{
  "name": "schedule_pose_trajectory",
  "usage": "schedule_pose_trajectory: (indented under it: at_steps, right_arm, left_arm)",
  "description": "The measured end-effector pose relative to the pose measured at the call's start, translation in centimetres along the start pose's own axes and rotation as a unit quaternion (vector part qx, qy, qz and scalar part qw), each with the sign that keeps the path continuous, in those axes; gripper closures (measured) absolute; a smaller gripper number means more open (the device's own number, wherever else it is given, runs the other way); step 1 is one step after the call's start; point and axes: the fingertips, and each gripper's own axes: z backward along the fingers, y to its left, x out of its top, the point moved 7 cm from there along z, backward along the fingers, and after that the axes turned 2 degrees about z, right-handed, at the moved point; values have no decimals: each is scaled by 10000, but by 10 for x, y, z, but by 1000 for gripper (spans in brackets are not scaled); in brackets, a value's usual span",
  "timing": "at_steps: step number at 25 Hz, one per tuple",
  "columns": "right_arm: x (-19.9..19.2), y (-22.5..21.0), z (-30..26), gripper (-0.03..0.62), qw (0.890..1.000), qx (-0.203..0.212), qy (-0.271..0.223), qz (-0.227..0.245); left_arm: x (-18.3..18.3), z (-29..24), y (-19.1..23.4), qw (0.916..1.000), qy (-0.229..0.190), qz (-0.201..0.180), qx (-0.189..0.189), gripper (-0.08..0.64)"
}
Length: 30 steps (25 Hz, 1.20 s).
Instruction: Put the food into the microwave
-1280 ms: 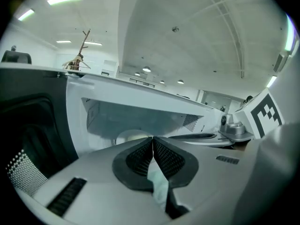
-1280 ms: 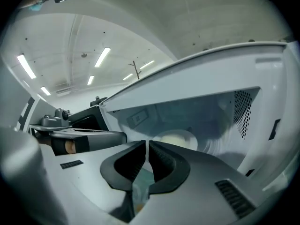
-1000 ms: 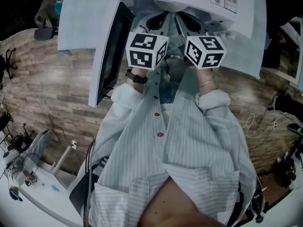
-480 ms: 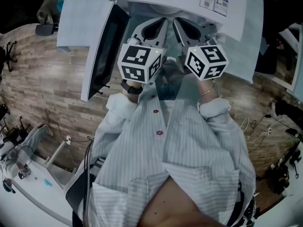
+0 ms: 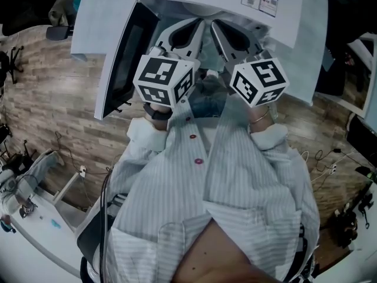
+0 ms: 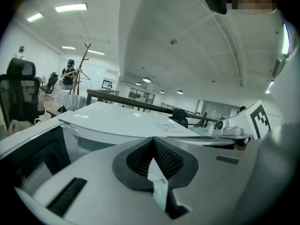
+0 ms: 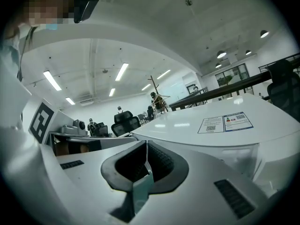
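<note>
a person in a striped shirt (image 5: 235, 181) stands at a white microwave (image 5: 218, 2), whose door (image 5: 121, 61) hangs open at the left of the head view. the left hand-held gripper (image 5: 197, 27) and the right hand-held gripper (image 5: 219, 28) are side by side in front of the oven's open mouth, their tips close together and each pointing toward the opening. both have their jaws pressed together on a thin flap of a see-through food pack (image 5: 206, 87).

in the left gripper view the left hand-held gripper (image 6: 153, 139) pinches a pale sliver of the see-through food pack (image 6: 158, 189), with the microwave's flat top (image 6: 117, 121) just beyond. in the right gripper view the right hand-held gripper (image 7: 146, 143) nips a bluish strip of it (image 7: 140, 191), and a printed label (image 7: 225, 123) lies on the oven's top.

the pack hangs between the two marker cubes, outside the microwave and near its front edge; what it holds cannot be made out. the microwave sits on a white worktop (image 5: 88, 22), above a wood-plank floor (image 5: 53, 99).
</note>
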Motion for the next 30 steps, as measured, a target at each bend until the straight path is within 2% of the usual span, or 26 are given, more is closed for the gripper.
schedule_pose_trajectory:
  at_steps: [15, 30]
  right_arm:
    - [11, -20, 18, 552, 9997, -65, -228, -77]
    - [14, -30, 11, 557, 9997, -97, -228, -46]
  left_arm:
    - [8, -14, -24, 9995, -155, -185, -204, 551]
    - [10, -25, -16, 9994, -195, -192, -190, 551]
